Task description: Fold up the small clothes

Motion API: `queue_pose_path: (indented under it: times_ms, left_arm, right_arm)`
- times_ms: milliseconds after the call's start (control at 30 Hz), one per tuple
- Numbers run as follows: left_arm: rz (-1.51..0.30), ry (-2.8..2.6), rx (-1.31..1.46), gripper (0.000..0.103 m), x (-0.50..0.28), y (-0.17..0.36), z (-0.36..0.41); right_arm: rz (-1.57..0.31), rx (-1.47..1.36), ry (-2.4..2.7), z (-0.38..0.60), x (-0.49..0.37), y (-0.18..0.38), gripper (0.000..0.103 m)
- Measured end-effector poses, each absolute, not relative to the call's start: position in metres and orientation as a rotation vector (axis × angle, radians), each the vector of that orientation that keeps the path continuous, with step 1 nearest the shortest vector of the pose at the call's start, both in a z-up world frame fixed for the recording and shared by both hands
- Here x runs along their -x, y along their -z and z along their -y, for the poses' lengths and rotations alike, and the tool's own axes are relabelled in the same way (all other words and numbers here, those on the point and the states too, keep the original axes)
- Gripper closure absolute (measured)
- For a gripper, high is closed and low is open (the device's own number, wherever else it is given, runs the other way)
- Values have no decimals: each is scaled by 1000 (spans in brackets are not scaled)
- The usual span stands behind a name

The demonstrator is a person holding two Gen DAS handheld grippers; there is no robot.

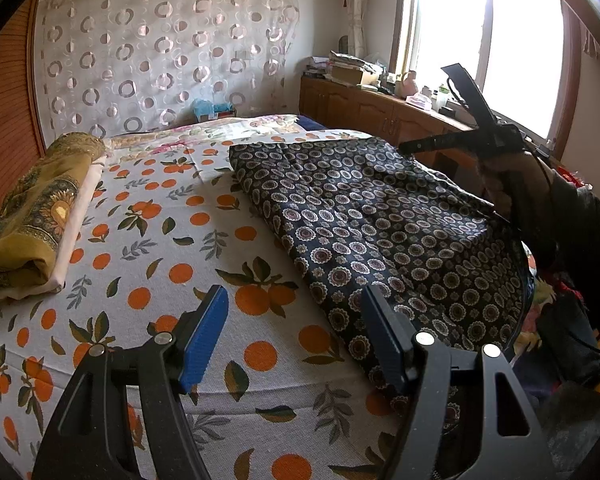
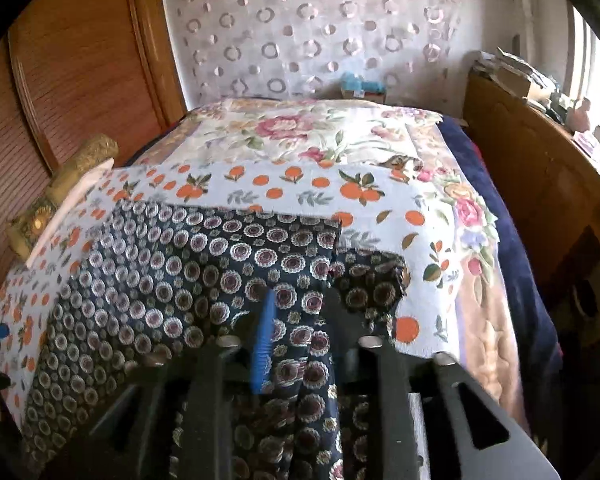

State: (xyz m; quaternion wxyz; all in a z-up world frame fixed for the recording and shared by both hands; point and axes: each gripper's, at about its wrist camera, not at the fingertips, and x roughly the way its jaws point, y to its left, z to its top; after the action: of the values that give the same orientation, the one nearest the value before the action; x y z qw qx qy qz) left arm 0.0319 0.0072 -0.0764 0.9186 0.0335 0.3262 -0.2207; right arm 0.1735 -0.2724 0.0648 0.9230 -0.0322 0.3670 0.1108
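A dark navy garment (image 1: 380, 232) printed with round flowers lies flat on the orange-print bed sheet (image 1: 160, 240). One layer is folded over its far part (image 2: 180, 280). My left gripper (image 1: 296, 308) hovers open over the sheet at the garment's near left edge, with nothing between its blue pads. My right gripper (image 2: 300, 320) is open above the garment's right side, and the cloth shows through the gap without being pinched. In the left wrist view a hand holds the right gripper (image 1: 430, 108), its fingers spread apart.
Folded mustard and pale cloths (image 1: 32, 216) are stacked at the bed's left edge by a wooden panel. A floral quilt (image 2: 284, 132) covers the far end of the bed. A cluttered wooden cabinet (image 1: 360, 108) runs under the window on the right.
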Motion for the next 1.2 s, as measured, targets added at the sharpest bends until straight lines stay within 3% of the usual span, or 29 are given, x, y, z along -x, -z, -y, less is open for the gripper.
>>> queue_pose_path:
  times_ms: [67,333,367,400,467,567,867,967,1200]
  left_arm:
    - [-671,456,-70,34,-32,76,-7]
    - [-679,457,-70,34,-35,79,-5]
    - [-682,460,-69,34,-36,79,-4]
    - [-683,462,-71,34,-37,80,-3]
    - [-685,467,-83,34,-40,80,0]
    - [-688,471,-108,34,-45,79,8]
    - [-719,485,-161,34,-58,84,30]
    - [-746,476,-176,34,-63,90,33]
    - [-805,461,-195,34,-66,103,37]
  right_arm:
    - [-768,78,-225,272,-174,-61,52]
    - [-863,98,-236,276,-188,-40,51]
    - [-869,107,-242,275,-189,-38,55]
    - [-863,112,-255,276,-188,-36,75]
    - [-848,128,-277,276,-187,-36,94]
    - [-788,138,-279,278,-179,-46,100]
    - [-765,154,-144,307,-163,-48,100]
    - [-756,165,-95,309,-157,-47,82]
    - [-692,171,-156,291,-109,-46,80]
